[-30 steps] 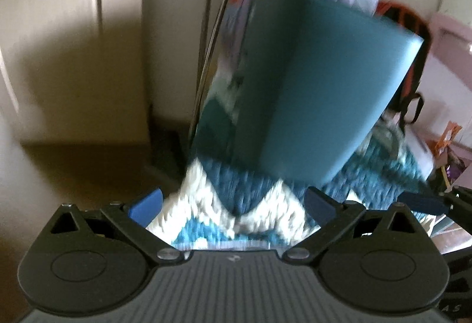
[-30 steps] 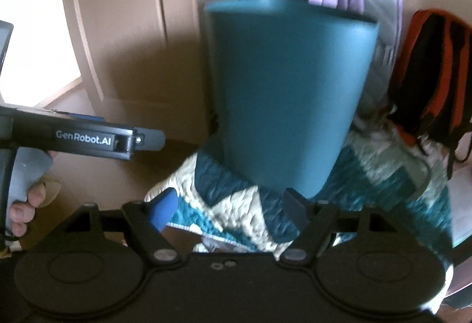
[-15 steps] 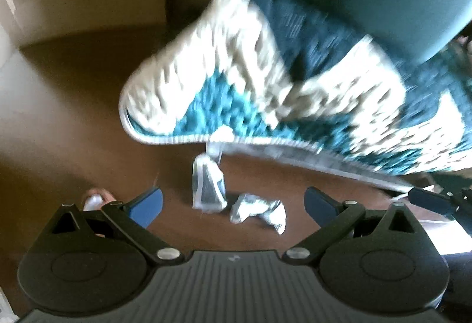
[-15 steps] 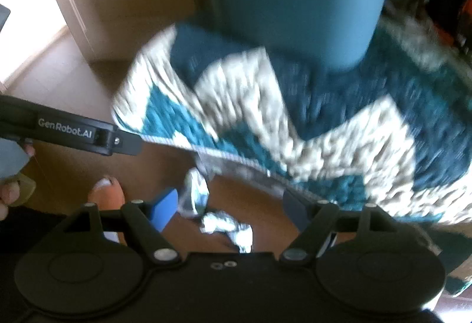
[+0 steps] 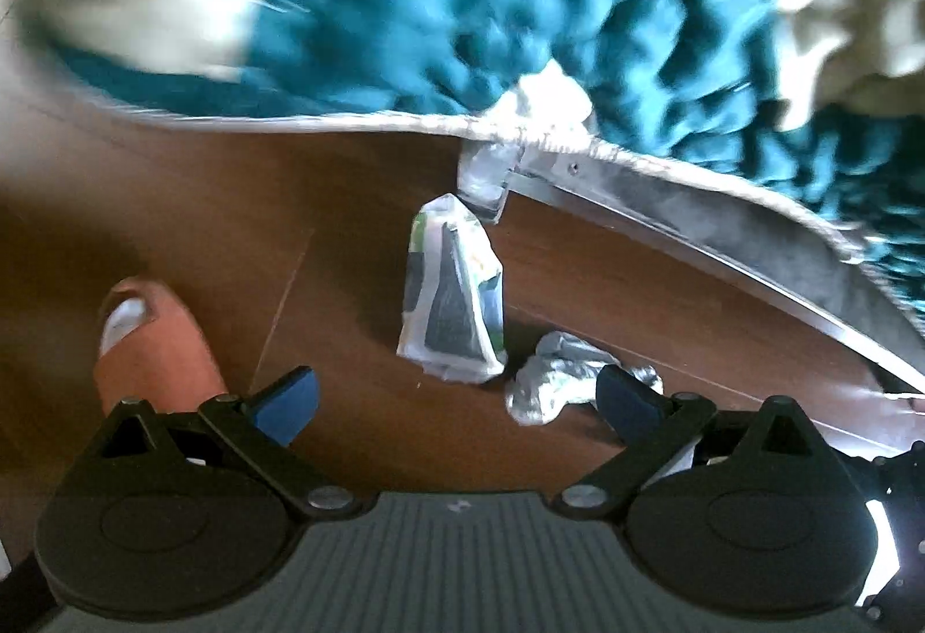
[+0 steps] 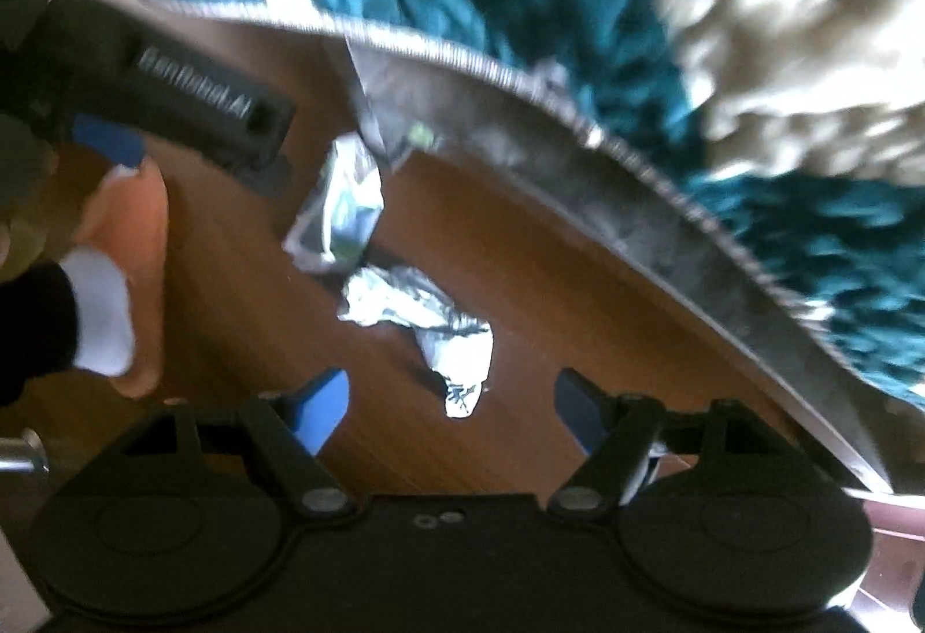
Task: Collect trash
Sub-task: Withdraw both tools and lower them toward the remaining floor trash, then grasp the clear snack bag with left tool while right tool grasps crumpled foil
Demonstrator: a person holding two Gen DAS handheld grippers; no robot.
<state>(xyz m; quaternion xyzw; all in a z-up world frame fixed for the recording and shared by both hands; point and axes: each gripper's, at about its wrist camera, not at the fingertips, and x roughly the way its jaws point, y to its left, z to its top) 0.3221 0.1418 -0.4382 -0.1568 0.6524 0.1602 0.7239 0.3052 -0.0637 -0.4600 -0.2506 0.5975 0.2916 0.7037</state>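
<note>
**Two open grippers above litter on a wooden floor**

Both grippers point down at the floor [image 5: 607, 286], jaws spread wide and holding nothing. In the left wrist view, a printed wrapper [image 5: 454, 298] lies at 12 o'clock from the left gripper [image 5: 457, 393], its long axis running 12 to 6. Crumpled foil [image 6: 425, 321] lies just above the right gripper [image 6: 451, 402], stretched from 10 toward 5 o'clock. Both look light, thin and crushable; pinching a raised fold across the narrow width seems safest. A quilt [image 5: 578, 8] edge hangs nearby.
</note>
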